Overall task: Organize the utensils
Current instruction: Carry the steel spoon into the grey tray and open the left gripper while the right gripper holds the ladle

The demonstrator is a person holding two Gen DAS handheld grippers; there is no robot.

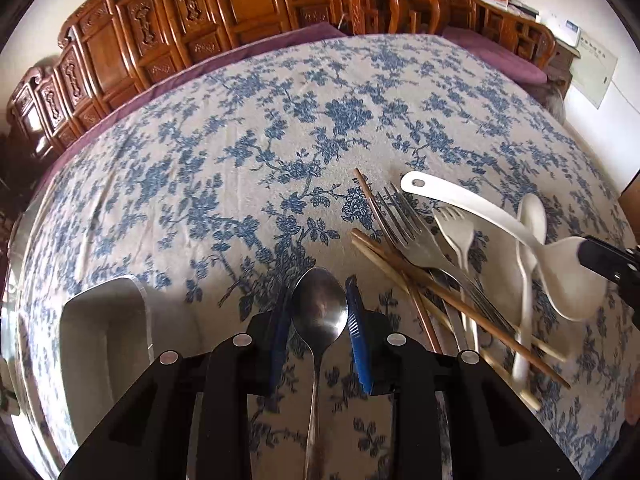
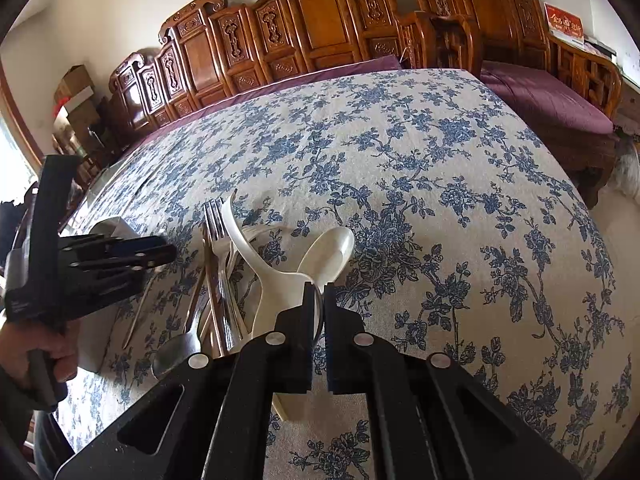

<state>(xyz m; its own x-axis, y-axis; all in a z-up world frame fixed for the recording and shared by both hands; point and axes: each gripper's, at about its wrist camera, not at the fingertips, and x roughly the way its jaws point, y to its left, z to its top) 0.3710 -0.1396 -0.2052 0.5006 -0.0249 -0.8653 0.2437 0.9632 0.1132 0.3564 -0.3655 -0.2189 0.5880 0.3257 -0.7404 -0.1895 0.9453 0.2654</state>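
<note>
**Over the floral desk, two grips that may disturb the pile**

On the blue-flowered desk (image 1: 248, 128) we are working both grippers at once. Our left gripper (image 1: 319, 300) is straddling the bowl of a steel spoon (image 1: 319, 308); its fingers (image 1: 357, 320) are sitting apart, just beside the bowl on either side, not yet pinching. Our right gripper (image 2: 319, 304) is showing its fingers nearly together on the edge of the white rice paddle (image 2: 276, 292), whose handle is lying across the heap of forks (image 1: 408, 232), chopsticks (image 1: 448, 300) and a white spoon (image 1: 528, 240). We are judging the paddle the riskier piece: lifted by its rim, it could pivot and drag the forks or roll chopsticks off. The smooth spoon could slip out if we close on its curved bowl. A steel tray (image 1: 104, 344) is waiting to the left.
</note>
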